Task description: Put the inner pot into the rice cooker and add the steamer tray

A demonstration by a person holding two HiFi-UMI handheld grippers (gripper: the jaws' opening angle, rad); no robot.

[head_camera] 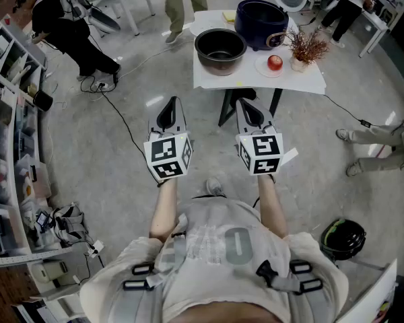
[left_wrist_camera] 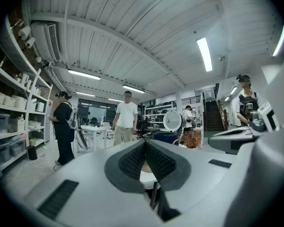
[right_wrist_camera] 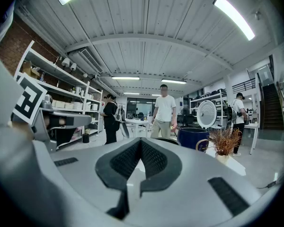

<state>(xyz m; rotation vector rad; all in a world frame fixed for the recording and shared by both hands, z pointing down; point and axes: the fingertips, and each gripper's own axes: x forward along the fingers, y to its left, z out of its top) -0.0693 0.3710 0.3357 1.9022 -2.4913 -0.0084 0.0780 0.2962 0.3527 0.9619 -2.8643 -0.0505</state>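
Two grippers poised, pot not yet touched
Left gripper and right gripper hang level, well short of the counter, fingers pressed together on nothing. The inner pot stands upright at the front edge, mouth up, axis vertical, just beside the dark rice cooker. It looks like the approach: next, close in, spread the fingers, pinch the pot's rim. No steamer tray that I can pick out
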